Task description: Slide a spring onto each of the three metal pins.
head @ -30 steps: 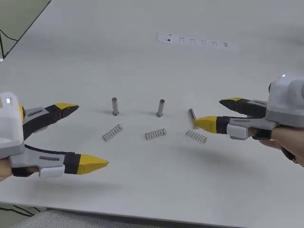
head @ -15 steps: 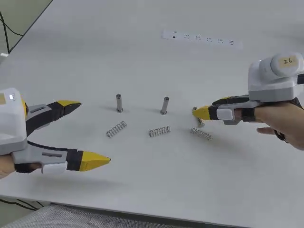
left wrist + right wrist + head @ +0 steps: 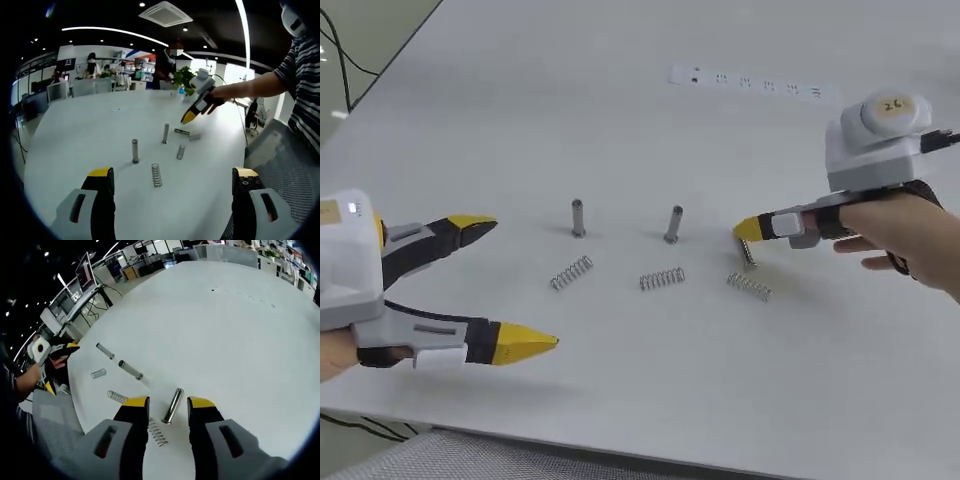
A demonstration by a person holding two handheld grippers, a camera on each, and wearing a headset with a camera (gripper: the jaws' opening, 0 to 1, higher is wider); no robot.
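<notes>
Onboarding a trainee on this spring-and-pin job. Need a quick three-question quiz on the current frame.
1. True or false: a coiled wire spring already sits on one of the short steel pins.
2. In the head view, which pin is between the open jaws of the right yellow-tipped gripper? A left, B middle, C right.
3. Fill in: ___ springs lie loose on the white table.
Key: 1 false; 2 C, the right pin; 3 three.

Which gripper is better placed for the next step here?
Right. The right gripper has its open jaws framing the rightmost pin, and a spring lies beside it. The left gripper hovers open, apart from everything.
</notes>
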